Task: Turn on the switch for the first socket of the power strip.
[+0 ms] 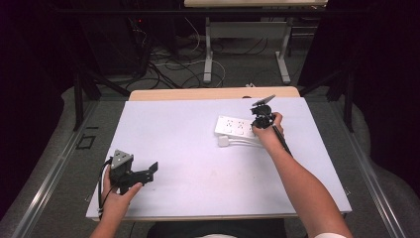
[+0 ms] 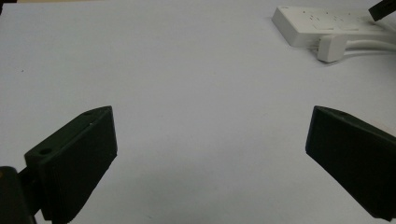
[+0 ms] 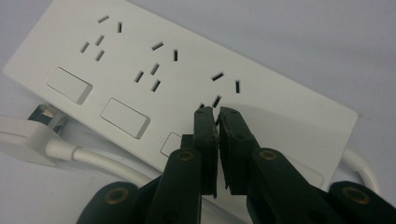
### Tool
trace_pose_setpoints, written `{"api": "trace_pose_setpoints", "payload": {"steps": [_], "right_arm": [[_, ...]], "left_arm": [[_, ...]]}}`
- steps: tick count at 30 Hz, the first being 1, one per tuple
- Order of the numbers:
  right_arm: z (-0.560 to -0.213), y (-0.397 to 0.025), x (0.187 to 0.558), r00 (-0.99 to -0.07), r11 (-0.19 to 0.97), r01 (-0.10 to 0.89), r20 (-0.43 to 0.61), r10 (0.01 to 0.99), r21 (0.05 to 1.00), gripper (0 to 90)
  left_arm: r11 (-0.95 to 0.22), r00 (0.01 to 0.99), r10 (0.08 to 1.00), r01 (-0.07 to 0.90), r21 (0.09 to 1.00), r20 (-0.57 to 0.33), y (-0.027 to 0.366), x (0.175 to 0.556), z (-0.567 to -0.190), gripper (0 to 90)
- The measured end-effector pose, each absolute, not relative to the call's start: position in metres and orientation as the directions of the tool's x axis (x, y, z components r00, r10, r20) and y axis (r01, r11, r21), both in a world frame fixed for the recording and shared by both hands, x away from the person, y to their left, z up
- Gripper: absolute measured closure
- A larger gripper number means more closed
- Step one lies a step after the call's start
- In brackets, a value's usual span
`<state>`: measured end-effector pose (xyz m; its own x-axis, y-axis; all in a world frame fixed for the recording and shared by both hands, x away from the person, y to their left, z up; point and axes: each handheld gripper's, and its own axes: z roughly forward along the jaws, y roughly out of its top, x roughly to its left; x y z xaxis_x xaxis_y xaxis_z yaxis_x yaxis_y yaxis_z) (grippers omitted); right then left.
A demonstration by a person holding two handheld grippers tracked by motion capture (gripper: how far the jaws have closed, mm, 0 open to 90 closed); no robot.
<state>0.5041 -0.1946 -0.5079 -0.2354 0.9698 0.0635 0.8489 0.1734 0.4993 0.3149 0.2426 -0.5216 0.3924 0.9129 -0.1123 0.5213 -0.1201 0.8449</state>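
A white power strip (image 1: 234,126) with three socket groups and rocker switches lies on the white table top (image 1: 188,148), right of centre. Its white plug (image 1: 224,141) and cable (image 1: 245,143) lie loose along the strip's near side. My right gripper (image 1: 256,124) points down at the strip's right end. In the right gripper view the jaws are shut with nothing between them, and the right gripper (image 3: 216,111) has its tips at the strip (image 3: 140,60), just below the third socket group. My left gripper (image 1: 148,171) hovers open near the front left, with the left gripper (image 2: 212,112) aimed across bare table.
In the left gripper view the power strip (image 2: 322,23) and plug (image 2: 331,46) sit far off at the top right. A wooden edge (image 1: 213,93) runs behind the white top. Beyond the table are desk legs (image 1: 208,54) and floor cables (image 1: 168,69).
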Motion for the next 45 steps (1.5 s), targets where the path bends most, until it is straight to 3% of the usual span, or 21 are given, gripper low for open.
{"api": "trace_pose_setpoints", "payload": {"steps": [8,45], "right_arm": [[-0.5094,-0.1941,0.5034,-0.235,0.177,0.862,0.065,0.970,0.475,90.0],[-0.5094,-0.1966,0.5003,-0.245,0.179,0.863,0.081,0.966,0.473,89.8]], "left_arm": [[-0.121,0.392,0.913,0.522,0.844,-0.111,0.2429,0.3150,-0.5217,2.0],[-0.117,0.389,0.914,0.525,0.843,-0.115,0.2429,0.3150,-0.5224,2.0]]}}
